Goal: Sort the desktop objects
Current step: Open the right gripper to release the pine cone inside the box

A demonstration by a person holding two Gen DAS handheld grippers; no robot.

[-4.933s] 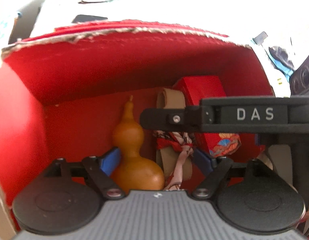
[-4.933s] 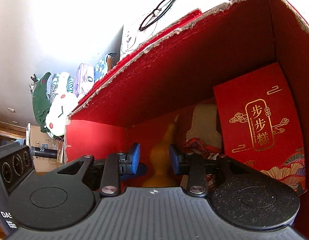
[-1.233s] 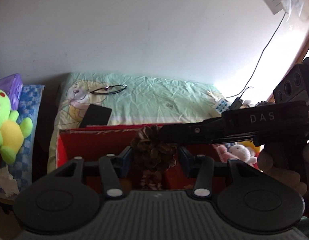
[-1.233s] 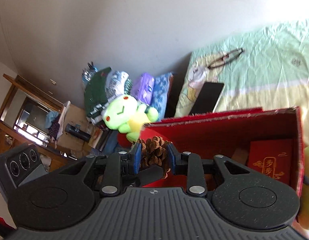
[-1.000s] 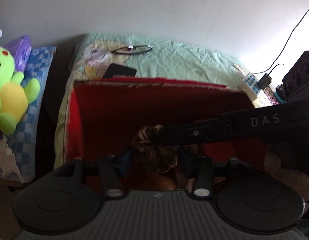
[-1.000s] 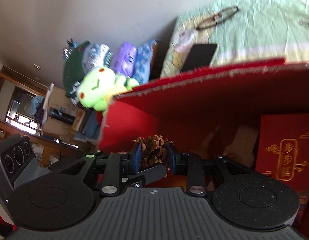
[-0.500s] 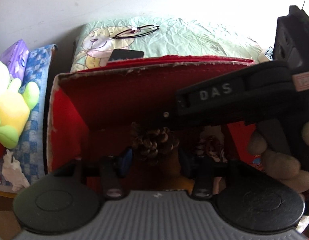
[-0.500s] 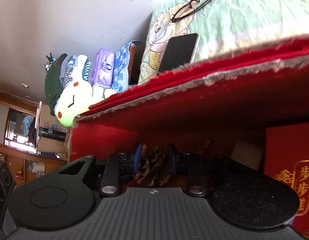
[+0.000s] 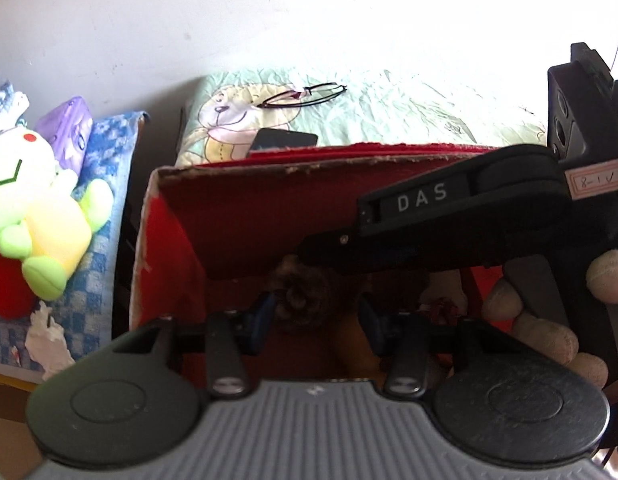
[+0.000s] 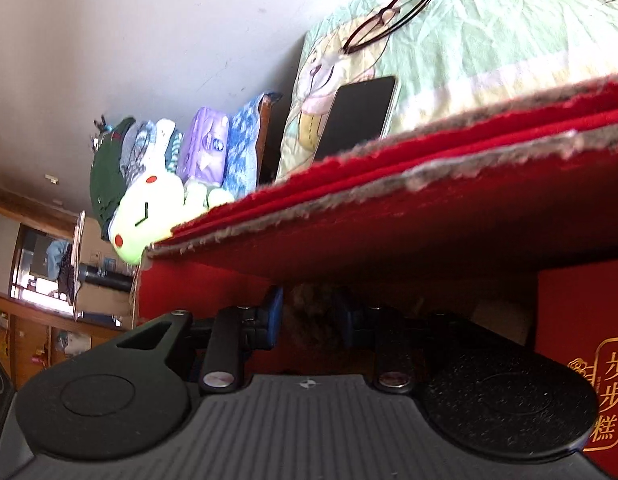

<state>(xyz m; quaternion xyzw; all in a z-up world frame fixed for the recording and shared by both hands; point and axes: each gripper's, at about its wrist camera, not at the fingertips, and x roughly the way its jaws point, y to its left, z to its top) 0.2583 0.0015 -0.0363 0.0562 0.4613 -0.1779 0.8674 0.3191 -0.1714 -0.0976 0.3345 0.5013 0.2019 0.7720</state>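
Observation:
A brown pine cone [image 9: 309, 296] hangs inside the open red cardboard box [image 9: 169, 248], just below its far rim. My left gripper [image 9: 317, 314] is shut on it, a blue pad against each side. My right gripper [image 10: 309, 314] holds the same pine cone [image 10: 309, 320], which looks dark and blurred between its blue pads. In the left wrist view the right gripper's black finger [image 9: 389, 240] reaches in from the right and ends over the cone. An orange gourd [image 9: 349, 352] lies low in the box, partly hidden.
A red gift box with gold characters [image 10: 581, 340] leans at the box's right side. Behind the box [image 10: 429, 184], glasses [image 9: 305, 94] and a dark phone [image 9: 283, 140] lie on a green cartoon cloth. A green plush toy [image 9: 41, 208] sits left. A person's fingers [image 9: 549, 332] grip the right handle.
Both grippers have come down with the pine cone from above the red box's rim into the box. The box's far wall now fills more of both views.

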